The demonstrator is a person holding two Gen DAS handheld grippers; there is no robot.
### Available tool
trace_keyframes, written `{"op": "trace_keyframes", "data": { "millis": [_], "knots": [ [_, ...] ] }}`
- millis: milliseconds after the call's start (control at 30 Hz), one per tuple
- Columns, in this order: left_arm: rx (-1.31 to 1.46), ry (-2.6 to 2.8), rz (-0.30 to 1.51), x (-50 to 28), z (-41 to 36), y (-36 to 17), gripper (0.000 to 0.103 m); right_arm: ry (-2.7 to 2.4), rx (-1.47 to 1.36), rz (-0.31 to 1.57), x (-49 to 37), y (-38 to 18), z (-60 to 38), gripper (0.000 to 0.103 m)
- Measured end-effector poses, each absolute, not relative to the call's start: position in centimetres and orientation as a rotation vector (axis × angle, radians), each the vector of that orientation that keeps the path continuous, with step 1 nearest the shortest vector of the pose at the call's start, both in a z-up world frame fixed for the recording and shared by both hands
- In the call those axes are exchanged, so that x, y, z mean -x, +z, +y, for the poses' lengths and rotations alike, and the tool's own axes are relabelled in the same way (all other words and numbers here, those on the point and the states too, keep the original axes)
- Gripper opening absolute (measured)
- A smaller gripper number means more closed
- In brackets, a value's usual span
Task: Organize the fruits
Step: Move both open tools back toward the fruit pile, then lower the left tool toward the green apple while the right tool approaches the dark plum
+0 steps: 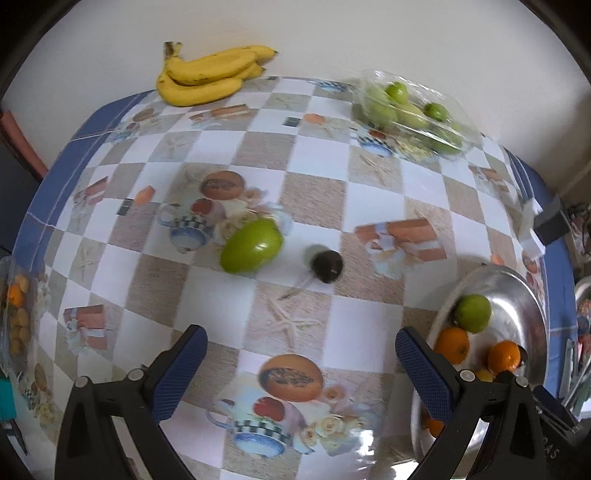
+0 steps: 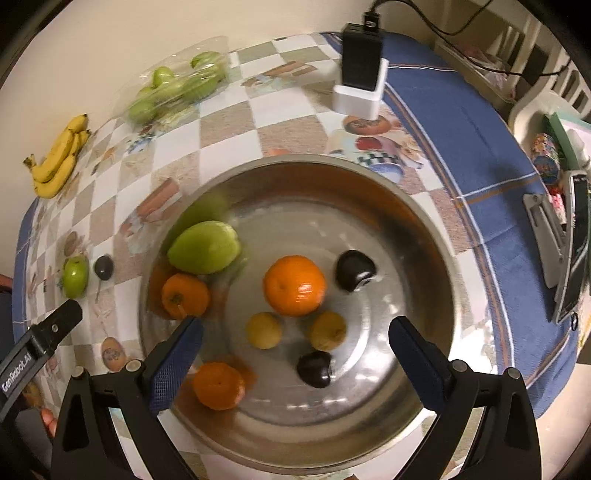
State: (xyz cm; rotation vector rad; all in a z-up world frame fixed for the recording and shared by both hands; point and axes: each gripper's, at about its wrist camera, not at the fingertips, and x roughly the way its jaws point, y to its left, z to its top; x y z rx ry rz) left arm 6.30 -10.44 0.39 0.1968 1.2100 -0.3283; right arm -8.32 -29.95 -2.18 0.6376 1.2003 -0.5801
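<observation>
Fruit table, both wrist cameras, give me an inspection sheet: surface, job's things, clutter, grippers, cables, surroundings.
Surface: table under a checkered printed cloth with blue border.
Job's things: metal bowl holding three oranges, a green fruit, two dark plums and two small yellow fruits. Still on the cloth: green apple, dark plum, banana bunch, clear pack of green fruit.
Clutter: black device in a white stand; a bag of small fruit at the edge.
Grippers: left gripper open, empty, above the cloth; right gripper open, empty, over the bowl.
Cables: black cable from the device.
Surroundings: plain wall; cluttered shelf at right.
</observation>
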Motion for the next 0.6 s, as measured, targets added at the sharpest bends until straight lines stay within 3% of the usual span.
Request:
{"op": "trace_keyframes", "data": {
  "millis": [600],
  "knots": [
    [-0.103, -0.167, 1.188, -10.1, -3.7, 0.8, 0.103, -0.454, -0.511, 1.196, 3.6, -1.0, -23.9, 0.1]
  ]
}}
